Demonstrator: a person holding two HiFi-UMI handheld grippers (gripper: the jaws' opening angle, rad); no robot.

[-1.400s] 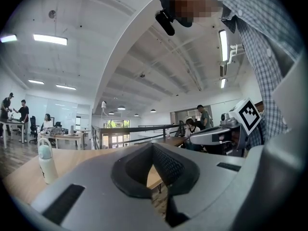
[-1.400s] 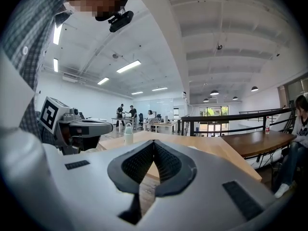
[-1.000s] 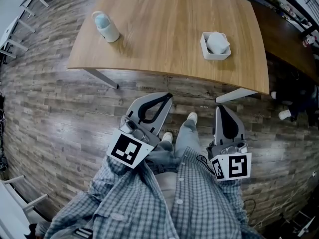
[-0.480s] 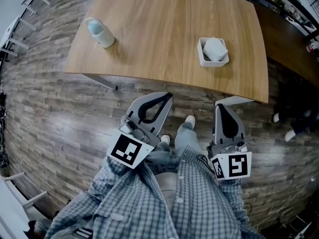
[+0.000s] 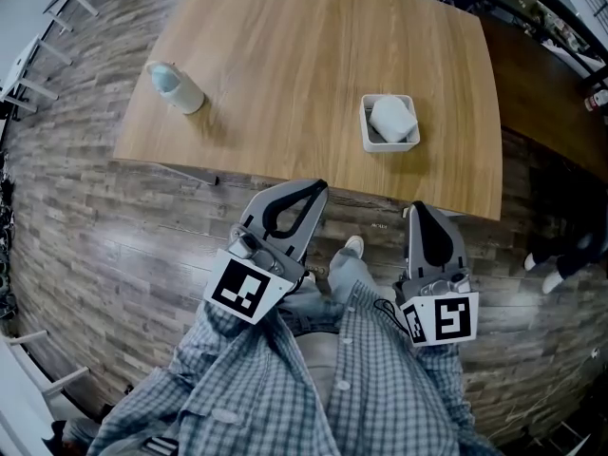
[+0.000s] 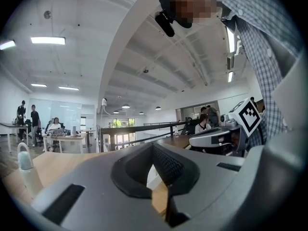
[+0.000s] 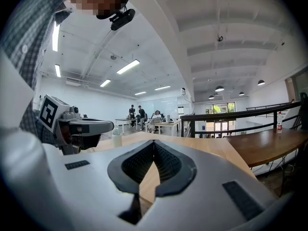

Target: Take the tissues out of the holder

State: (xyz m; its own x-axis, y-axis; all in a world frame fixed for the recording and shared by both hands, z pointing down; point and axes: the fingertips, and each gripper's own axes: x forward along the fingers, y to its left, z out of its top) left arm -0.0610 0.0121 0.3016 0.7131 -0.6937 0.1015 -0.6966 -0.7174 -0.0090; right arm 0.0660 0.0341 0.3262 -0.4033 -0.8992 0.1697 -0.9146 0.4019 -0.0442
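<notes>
A light wooden tabletop (image 5: 313, 55) filled the upper half of the head view, its near edge just ahead of both tools. On its right part stood a white square holder (image 5: 367, 126) with the folded white tissues (image 5: 392, 117) sitting inside it. Well apart, near the left edge, a pale bottle (image 5: 174, 86) with a bluish cap stood on the wood. Around the tabletop ran a floor (image 5: 104, 226) of grey-brown planks, and a darker brown table (image 5: 541, 93) adjoined it on the right.

The left hand-held gripper (image 5: 316, 187) was held short of the tabletop's edge, its 2 jaws pressed together with nothing between them. The right hand-held gripper (image 5: 418, 209) sat beside it, also short of the edge, its jaw tips meeting and empty. Neither touched the holder. A checked shirt (image 5: 313, 388) and 1 light shoe (image 5: 351, 247) showed below them.

The gripper views showed a large open office: a white ribbed ceiling with strip lights (image 6: 47, 40), a dark railing (image 7: 240, 115) in front of windows, and people at desks (image 7: 142, 114) far off. In the left gripper view the bottle (image 6: 24, 165) rose at the left.
</notes>
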